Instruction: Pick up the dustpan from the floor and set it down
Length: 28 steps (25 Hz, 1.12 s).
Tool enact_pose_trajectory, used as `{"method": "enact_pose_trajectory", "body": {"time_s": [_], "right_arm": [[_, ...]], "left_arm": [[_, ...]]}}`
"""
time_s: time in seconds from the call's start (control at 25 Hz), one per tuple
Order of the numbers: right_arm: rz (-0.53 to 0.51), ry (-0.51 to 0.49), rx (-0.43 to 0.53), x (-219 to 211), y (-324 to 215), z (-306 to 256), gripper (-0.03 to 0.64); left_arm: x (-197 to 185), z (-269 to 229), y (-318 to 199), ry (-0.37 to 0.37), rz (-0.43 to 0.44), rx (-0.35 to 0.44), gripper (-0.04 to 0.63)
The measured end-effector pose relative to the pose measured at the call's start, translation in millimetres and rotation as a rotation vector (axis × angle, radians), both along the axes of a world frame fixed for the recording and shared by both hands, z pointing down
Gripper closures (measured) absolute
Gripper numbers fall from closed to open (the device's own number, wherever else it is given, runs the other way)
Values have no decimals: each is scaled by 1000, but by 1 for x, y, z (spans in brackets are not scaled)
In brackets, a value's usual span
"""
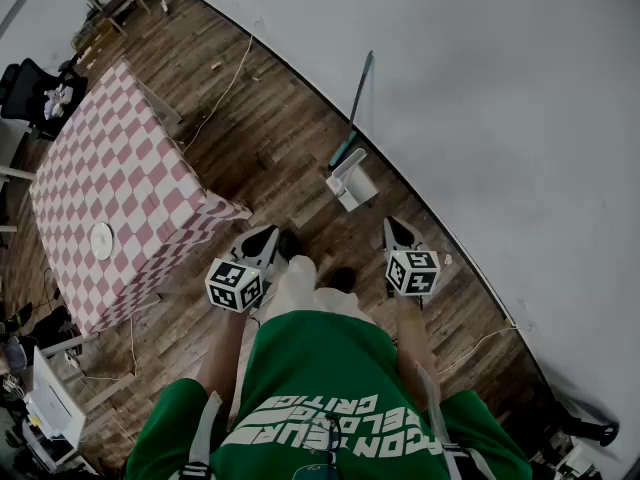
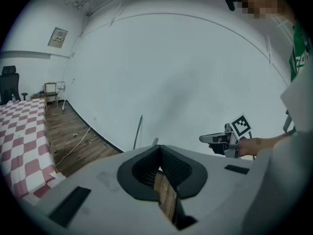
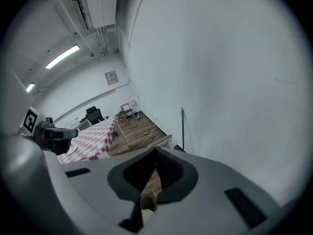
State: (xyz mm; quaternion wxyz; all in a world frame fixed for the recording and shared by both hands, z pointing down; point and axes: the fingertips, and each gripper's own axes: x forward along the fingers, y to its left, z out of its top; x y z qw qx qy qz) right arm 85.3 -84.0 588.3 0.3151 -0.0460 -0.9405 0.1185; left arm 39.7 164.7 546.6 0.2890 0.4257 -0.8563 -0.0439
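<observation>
Both jaws pressed together and empty, the left gripper point(image 1: 268, 234) and right gripper point(image 1: 394, 226) hang short of the dustpan point(image 1: 352, 181), which sits untouched on the floor point(image 1: 270, 138) ahead, so the pickup hasn't begun.

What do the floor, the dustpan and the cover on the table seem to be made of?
The floor: wood planks, brown, matt, with visible board seams.
The dustpan: probably plastic, smooth white moulded shape.
The table cover: likely cloth, pink-and-white checks, hanging over the edges.
</observation>
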Motion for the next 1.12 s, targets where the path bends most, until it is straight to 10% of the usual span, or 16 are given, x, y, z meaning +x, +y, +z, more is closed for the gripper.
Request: {"method": "enact_pose_trajectory", "body": {"time_s": [1.12], "right_arm": [[190,189,56,-135,8,58,606]], "left_arm": [[-120,10,-14,10,178,19,591]]}}
